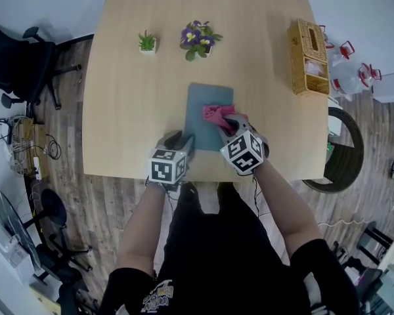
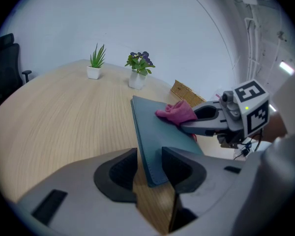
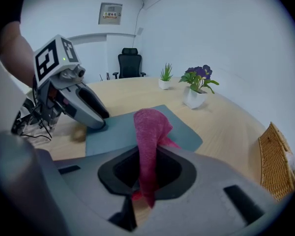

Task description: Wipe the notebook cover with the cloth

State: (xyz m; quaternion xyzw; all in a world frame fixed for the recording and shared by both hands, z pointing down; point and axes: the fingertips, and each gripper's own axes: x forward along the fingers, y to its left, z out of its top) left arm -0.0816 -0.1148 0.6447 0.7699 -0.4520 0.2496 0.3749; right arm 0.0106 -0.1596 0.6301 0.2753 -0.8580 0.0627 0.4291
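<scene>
A teal notebook (image 1: 207, 104) lies flat near the front of the wooden table (image 1: 131, 110). My right gripper (image 1: 228, 125) is shut on a pink cloth (image 1: 216, 115), which rests on the notebook's right part. In the right gripper view the cloth (image 3: 150, 127) stands up between the jaws of the right gripper (image 3: 147, 166) over the notebook (image 3: 123, 129). My left gripper (image 1: 186, 142) is at the notebook's near left corner. In the left gripper view that corner of the notebook (image 2: 157, 127) sits pinched between the jaws of the left gripper (image 2: 150, 162), with the cloth (image 2: 176, 113) farther along.
A small green plant (image 1: 147, 42) and a purple flower pot (image 1: 197, 39) stand at the table's far side. A wicker tissue box (image 1: 308, 56) lies at the right edge. A black office chair (image 1: 16, 64) is on the floor to the left.
</scene>
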